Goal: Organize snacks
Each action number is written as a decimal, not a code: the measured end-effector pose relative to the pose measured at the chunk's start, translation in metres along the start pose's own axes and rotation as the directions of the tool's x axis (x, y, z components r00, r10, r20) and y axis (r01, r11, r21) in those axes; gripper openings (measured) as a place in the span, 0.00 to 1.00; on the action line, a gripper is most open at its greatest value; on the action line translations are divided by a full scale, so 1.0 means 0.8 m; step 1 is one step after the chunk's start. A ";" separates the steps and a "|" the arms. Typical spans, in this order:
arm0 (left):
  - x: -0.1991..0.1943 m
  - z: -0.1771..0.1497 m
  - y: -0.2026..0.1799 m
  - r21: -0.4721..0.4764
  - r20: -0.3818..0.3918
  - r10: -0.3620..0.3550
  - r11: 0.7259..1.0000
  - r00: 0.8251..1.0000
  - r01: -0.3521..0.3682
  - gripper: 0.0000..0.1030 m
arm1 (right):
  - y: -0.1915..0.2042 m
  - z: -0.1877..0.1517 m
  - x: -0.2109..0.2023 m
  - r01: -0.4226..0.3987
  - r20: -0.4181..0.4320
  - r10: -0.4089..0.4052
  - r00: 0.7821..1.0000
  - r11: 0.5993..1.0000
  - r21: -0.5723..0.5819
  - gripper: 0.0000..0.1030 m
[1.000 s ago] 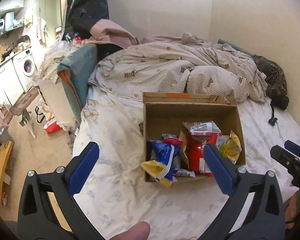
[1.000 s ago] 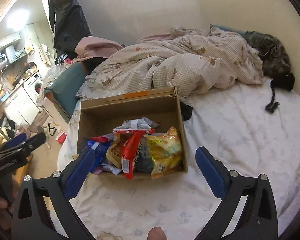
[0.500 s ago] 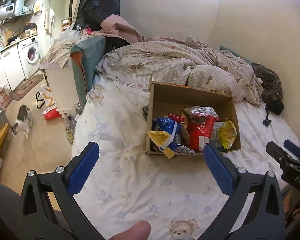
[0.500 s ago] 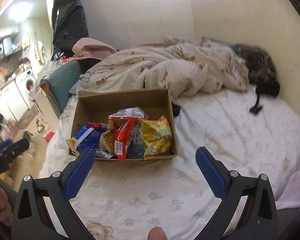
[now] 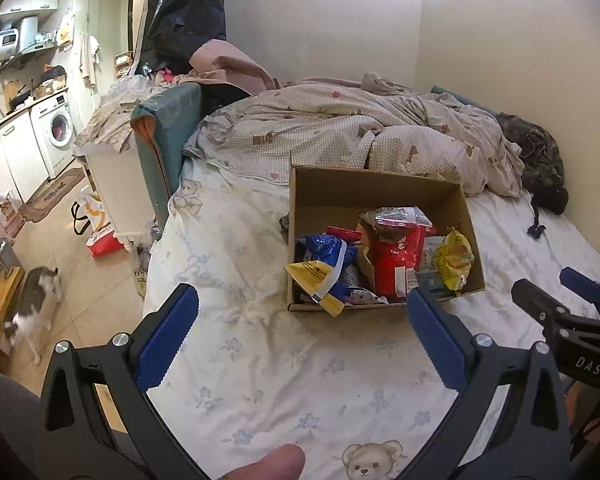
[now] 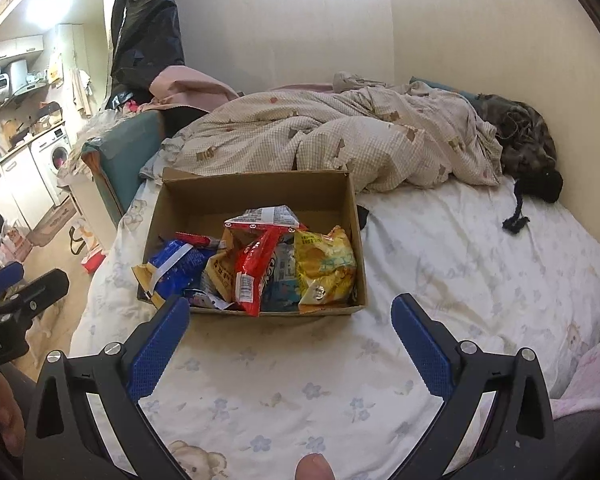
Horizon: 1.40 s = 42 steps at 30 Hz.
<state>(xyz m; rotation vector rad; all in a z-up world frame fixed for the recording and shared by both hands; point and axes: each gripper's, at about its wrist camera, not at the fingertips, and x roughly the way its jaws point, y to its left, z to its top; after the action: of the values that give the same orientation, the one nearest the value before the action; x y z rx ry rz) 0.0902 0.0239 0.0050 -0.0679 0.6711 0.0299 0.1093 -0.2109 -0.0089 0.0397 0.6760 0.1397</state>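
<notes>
The snacks sit together in an open cardboard box on the bed, the box lying in the middle of both wrist views, just in front of the rumpled checked duvet. Inside it, the packets crowd the near half: a blue bag with a yellow-edged corner hanging over the near-left rim, a red packet standing tall in the centre, a yellow bag against the right wall, and a white-and-red pouch lying on top. The far half of the box floor looks bare. No loose packets show on the sheet around the box, so the gathering seems largely done — what may remain, as a judgement, is tidying the jumble, since the packets lean at odd angles and one spills over the edge. The left tool hangs low in its frame with its blue pads spread wide and nothing between them; the right tool is likewise spread and empty, apart from the box and a little nearer the viewer. Neither touches a snack. A cat stands on the tiled floor at the left edge of the left wrist view — well apart from the bed.
</notes>
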 end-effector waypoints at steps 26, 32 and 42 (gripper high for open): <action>0.006 -0.004 -0.004 0.009 -0.010 0.002 1.000 1.000 -0.002 1.00 | -0.003 0.002 0.002 0.000 -0.001 0.000 1.000 1.000 0.019 1.00; 0.006 -0.004 -0.004 0.006 -0.010 -0.003 1.000 1.000 0.003 1.00 | -0.004 0.003 0.000 0.003 0.004 -0.003 1.000 1.000 0.017 1.00; 0.006 -0.004 -0.006 0.007 -0.008 -0.012 1.000 1.000 0.012 1.00 | -0.007 0.005 -0.003 0.013 0.008 -0.014 1.000 1.000 0.020 1.00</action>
<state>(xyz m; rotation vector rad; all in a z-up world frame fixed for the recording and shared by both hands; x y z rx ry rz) 0.0919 0.0188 -0.0001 -0.0649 0.6792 0.0160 0.1105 -0.2170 -0.0046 0.0548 0.6692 0.1198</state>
